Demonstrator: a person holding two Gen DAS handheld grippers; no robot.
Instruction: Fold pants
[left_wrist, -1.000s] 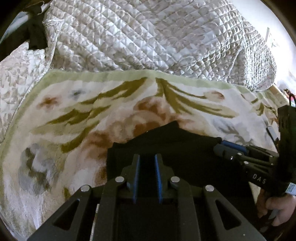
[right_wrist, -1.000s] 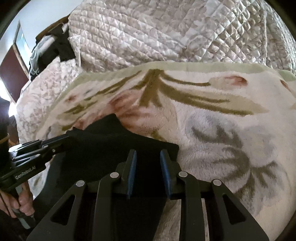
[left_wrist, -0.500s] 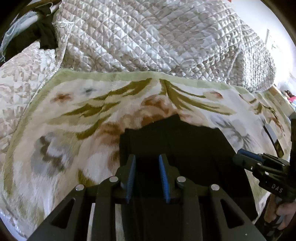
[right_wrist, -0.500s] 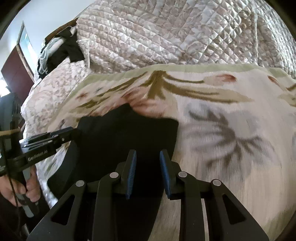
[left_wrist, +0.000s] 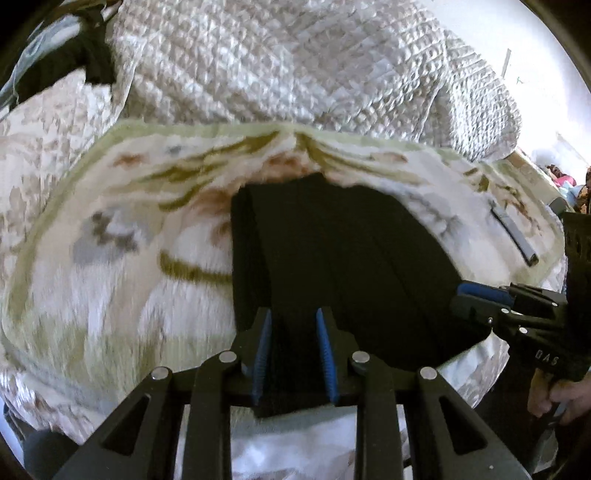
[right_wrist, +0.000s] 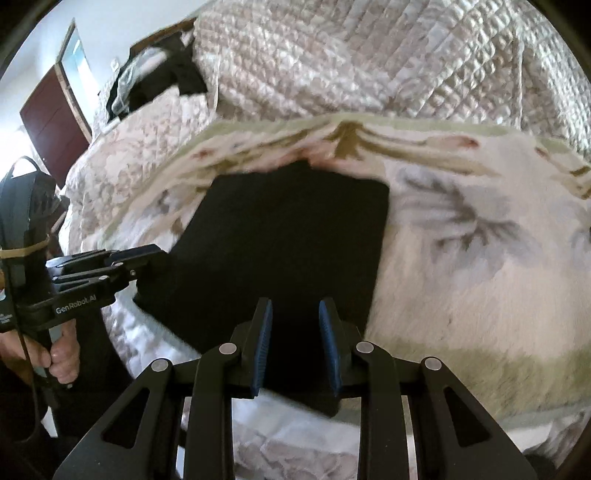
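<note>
The black pants (left_wrist: 343, 258) lie folded into a flat rectangle on the floral blanket (left_wrist: 110, 258); they also show in the right wrist view (right_wrist: 288, 243). My left gripper (left_wrist: 294, 325) is open over the near left edge of the pants, with the cloth's near edge between its blue pads. My right gripper (right_wrist: 295, 317) is open the same way over the near right edge. Each gripper shows in the other's view, the right one (left_wrist: 480, 299) at the pants' right side, the left one (right_wrist: 140, 258) at their left side.
A quilted bedspread (left_wrist: 295, 66) is heaped behind the blanket. Dark clothes (right_wrist: 155, 81) lie at the back left, by a brown door (right_wrist: 55, 118). A grey flat object (left_wrist: 513, 236) lies on the blanket at the right. The bed's near edge is just below the pants.
Both grippers have pulled back toward the near edge of the bed, so more of the folded pants shows. The jaws have stayed open.
</note>
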